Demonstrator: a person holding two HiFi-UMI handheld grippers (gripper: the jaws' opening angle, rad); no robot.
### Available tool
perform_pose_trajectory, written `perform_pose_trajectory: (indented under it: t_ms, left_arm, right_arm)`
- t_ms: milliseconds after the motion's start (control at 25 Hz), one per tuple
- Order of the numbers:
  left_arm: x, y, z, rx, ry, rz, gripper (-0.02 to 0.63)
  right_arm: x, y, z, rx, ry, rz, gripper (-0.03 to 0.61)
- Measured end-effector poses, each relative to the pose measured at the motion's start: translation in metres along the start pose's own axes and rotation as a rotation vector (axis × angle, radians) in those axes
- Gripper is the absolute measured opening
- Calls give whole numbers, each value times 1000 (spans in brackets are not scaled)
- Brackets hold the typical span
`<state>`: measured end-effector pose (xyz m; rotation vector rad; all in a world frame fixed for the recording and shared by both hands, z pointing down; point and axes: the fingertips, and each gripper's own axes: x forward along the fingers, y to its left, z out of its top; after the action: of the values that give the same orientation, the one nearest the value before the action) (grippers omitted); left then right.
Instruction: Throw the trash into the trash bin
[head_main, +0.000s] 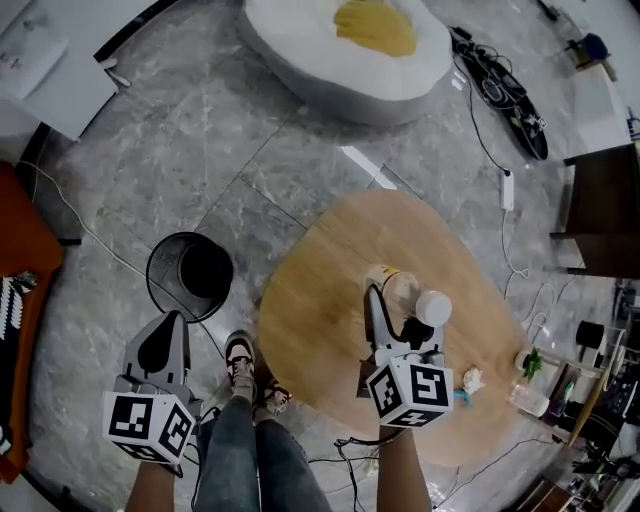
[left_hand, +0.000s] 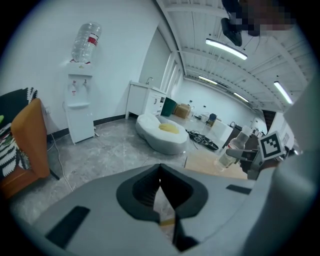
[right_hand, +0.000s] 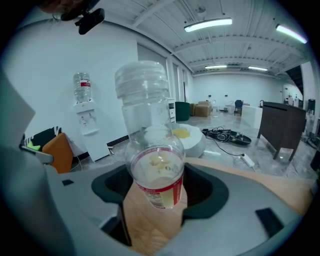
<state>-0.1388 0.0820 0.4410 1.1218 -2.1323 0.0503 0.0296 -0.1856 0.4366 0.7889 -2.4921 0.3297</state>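
Note:
A clear plastic bottle (head_main: 403, 293) with a white cap and a red-edged label hangs above the round wooden table (head_main: 320, 270). My right gripper (head_main: 400, 306) is shut on it. In the right gripper view the bottle (right_hand: 152, 150) stands upright between the jaws, which press on both of its sides. A black mesh trash bin (head_main: 190, 272) stands on the floor left of the table. My left gripper (head_main: 172, 325) hovers just in front of the bin, pointing toward it, shut with nothing held; its tips (left_hand: 160, 172) meet. From the left gripper view the bottle (left_hand: 234, 149) shows at far right.
A crumpled white scrap (head_main: 470, 380) and small items lie at the table's right edge. The person's feet (head_main: 240, 362) stand between bin and table. A white beanbag (head_main: 345, 45) lies beyond, with cables (head_main: 500, 85) and a dark cabinet (head_main: 600, 210) at right and an orange chair (left_hand: 30, 145) at left.

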Motion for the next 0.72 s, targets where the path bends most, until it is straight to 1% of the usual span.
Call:
perform_pose_trajectory:
  t_ms: [200, 480, 600, 720]
  left_arm:
    - [-37, 35, 5, -58, -60, 92, -9]
    - [-91, 95, 11, -154, -147, 234, -9]
    - [-114, 122, 6, -189, -173, 291, -9]
    - [-132, 144, -6, -220, -187, 337, -9]
  right_arm:
    - [7, 59, 18, -58, -13, 121, 313]
    - [21, 161, 35, -149, -13, 312, 313]
    - [24, 208, 38, -182, -15, 388, 313]
    - [26, 250, 33, -210, -9, 460, 313]
